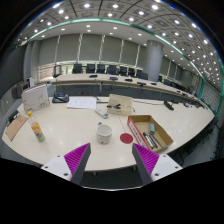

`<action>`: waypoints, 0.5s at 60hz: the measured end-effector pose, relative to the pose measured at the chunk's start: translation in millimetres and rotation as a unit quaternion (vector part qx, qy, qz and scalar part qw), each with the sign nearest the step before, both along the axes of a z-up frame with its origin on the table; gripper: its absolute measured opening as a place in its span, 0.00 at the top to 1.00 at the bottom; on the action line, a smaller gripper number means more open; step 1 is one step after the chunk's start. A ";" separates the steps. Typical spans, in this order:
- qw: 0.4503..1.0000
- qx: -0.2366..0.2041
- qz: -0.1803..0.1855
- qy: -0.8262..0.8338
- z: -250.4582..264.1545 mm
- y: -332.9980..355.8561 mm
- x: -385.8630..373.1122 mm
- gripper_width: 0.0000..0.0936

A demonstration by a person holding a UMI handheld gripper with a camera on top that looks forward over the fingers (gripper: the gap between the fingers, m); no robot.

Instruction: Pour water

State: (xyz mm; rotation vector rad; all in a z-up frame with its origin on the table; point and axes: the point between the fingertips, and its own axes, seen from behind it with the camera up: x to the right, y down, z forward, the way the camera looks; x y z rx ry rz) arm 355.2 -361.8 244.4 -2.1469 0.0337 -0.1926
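Note:
A white cup (104,133) stands on the long pale table (70,125), beyond my fingers and a little left of their midline. A bottle with a yellow label (36,128) stands farther left on the same table. A small red round thing (126,138), like a lid or coaster, lies just right of the cup. My gripper (112,160) is open and empty, held back over the table's near edge, its two purple pads (76,157) wide apart. Nothing stands between the fingers.
An open cardboard box (150,131) with several items sits right of the cup. A brown box (120,102) and papers (82,102) lie farther back. A white device (36,97) stands at the far left. Chairs line a second table behind.

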 end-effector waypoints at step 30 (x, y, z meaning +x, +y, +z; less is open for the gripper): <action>0.996 -0.016 0.074 0.037 -73.8 34.8 -245.0 0.08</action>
